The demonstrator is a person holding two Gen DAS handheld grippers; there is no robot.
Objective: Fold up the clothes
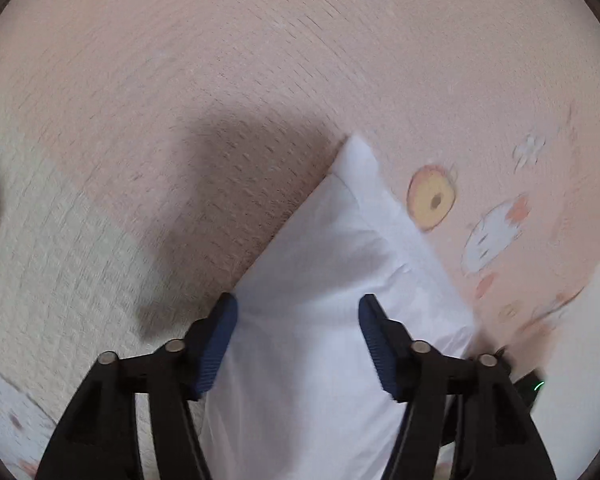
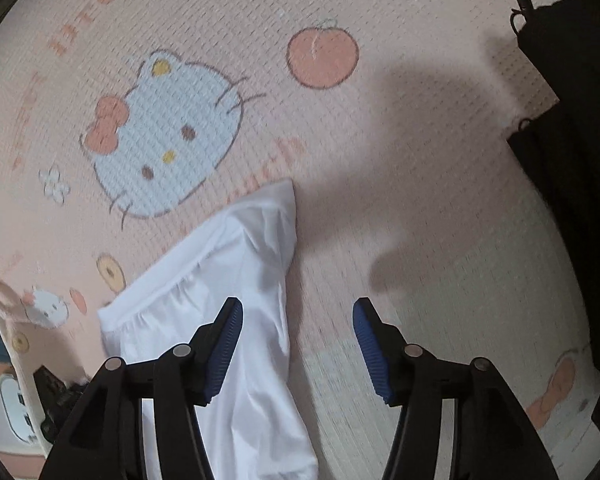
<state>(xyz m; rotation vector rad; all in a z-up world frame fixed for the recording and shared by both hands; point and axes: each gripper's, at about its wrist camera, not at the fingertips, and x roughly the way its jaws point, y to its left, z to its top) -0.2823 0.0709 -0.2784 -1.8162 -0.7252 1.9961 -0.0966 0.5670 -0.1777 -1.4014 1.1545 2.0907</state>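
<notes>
Smooth white cloth garment (image 1: 324,280), textured mat (image 1: 260,60)

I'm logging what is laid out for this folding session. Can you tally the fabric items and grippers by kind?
White garment: 1
Pink cartoon-print blanket underneath: 1
Black garment at the blanket's edge: 1
Open grippers, left gripper and right gripper: 2
Total: 5

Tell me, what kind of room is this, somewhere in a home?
Most likely a home, perhaps a bedroom or child's room. A pink blanket printed with a cartoon cat, fruit and flowers covers the surface, and a white garment lies on it for folding. Dark clothing sits at one edge.
</notes>
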